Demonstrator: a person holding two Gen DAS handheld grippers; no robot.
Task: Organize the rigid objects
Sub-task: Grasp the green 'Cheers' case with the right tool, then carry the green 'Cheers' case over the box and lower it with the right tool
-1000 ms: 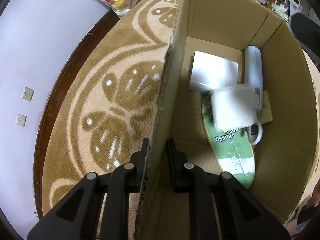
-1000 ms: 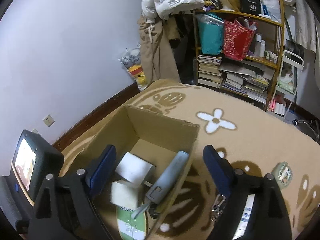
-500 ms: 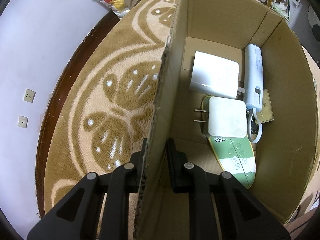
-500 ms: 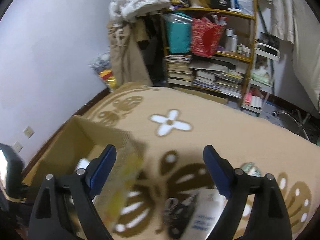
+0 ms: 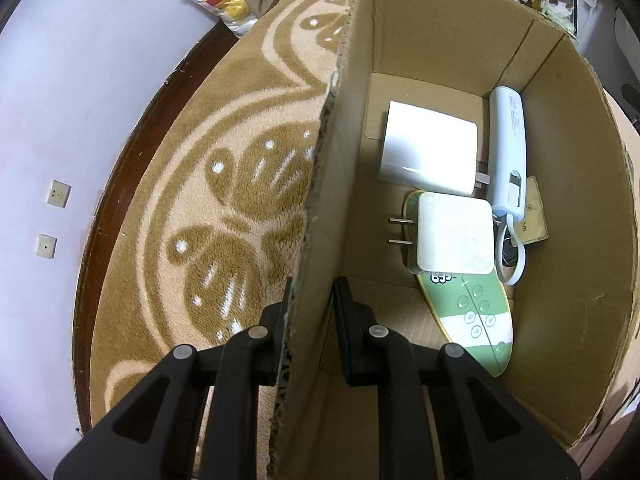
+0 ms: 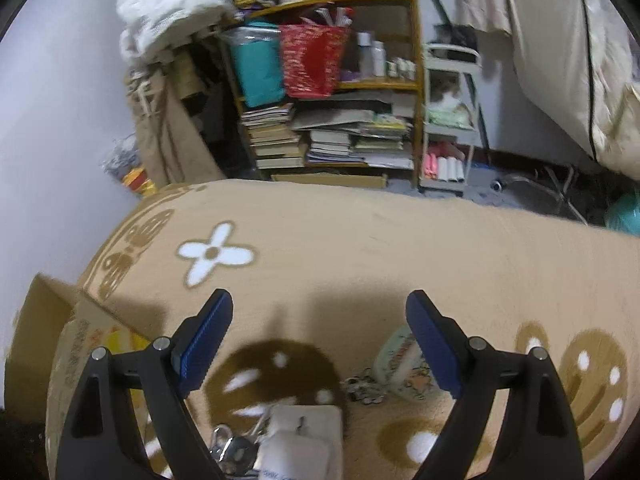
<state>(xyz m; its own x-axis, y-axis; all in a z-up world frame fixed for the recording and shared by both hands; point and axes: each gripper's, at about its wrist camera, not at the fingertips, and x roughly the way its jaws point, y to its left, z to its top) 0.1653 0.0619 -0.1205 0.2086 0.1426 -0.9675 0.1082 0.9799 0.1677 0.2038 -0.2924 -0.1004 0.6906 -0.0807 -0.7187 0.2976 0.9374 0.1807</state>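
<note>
Meanwhile left gripper (image 5: 311,304) clamps cardboard box (image 5: 580,208) wall; right gripper (image 6: 319,334) gapes empty.

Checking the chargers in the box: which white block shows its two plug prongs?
The smaller white charger, lying atop the green remote; its prongs point toward the clamped wall. The larger white block behind shows none.

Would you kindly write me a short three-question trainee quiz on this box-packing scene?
1. True or false: the left gripper is clamped on the cardboard box wall.
2. What lies directly under the white plug adapter? A) green remote control B) white power bank C) keys
3. Fill in: the right gripper jaws are ____.

Key: 1 true; 2 A; 3 open.
</note>
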